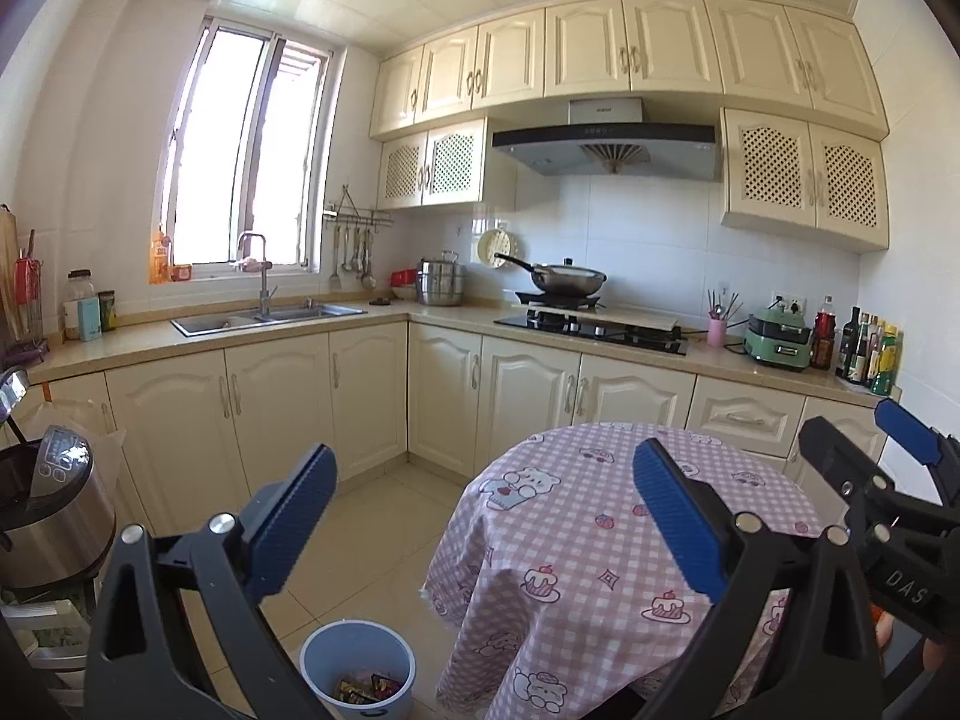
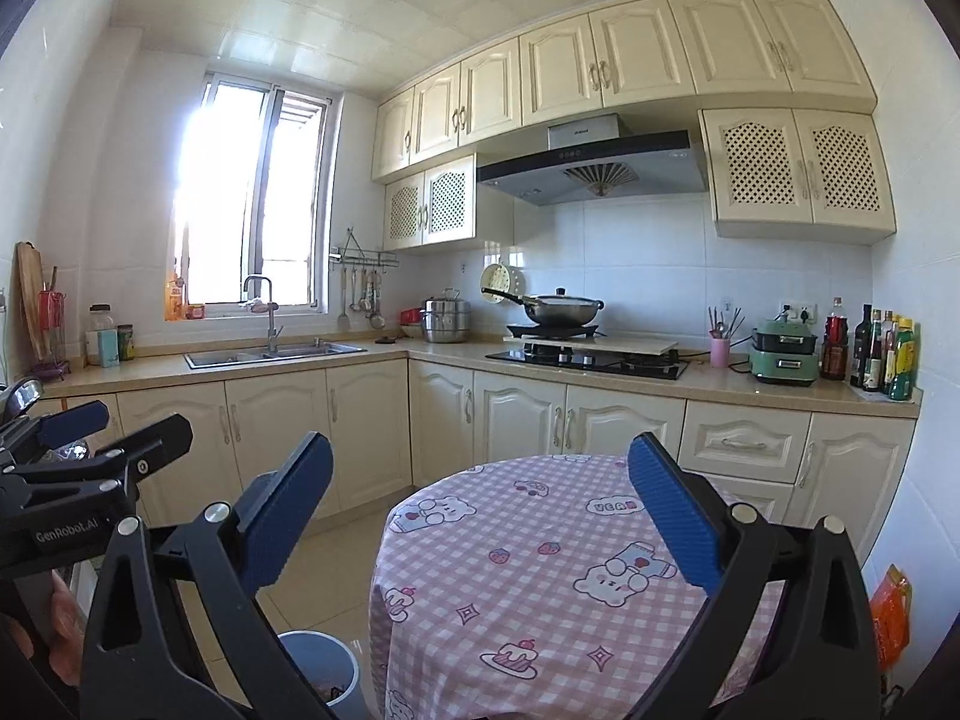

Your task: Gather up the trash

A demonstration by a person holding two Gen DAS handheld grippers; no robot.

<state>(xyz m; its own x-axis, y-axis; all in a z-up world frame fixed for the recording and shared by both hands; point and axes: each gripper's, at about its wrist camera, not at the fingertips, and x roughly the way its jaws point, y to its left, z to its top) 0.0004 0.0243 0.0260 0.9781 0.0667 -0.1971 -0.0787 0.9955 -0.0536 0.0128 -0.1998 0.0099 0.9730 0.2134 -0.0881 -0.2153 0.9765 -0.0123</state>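
1. Left wrist view first: your left claw (image 1: 480,531) is spread as wide as it goes with nothing between the blue pads (image 1: 297,525), and it's looking out over the kitchen, not down. Same on the right wrist view: right claw (image 2: 480,519) wide open, empty, aimed level across the tabletop (image 2: 540,546).

2. What could bite you: both claws sit close side by side, and the right one pokes into the left view's edge. Swing either one carelessly and I reckon they'd knock together.

3. Also, the checked cloth hangs off the tabletop edge. Drop a claw low beside it and you'd probably snag it.

4. Trash-wise: I can't spot any loose bits on the tabletop. What's visible is wrappers (image 1: 366,687) already down in the blue bin (image 1: 312,654), on the floor just beside the cloth, below your left claw and lower-left of your right one.

5. Orange packet (image 2: 891,606) at far right, low by the wall. Can't tell if that's trash.
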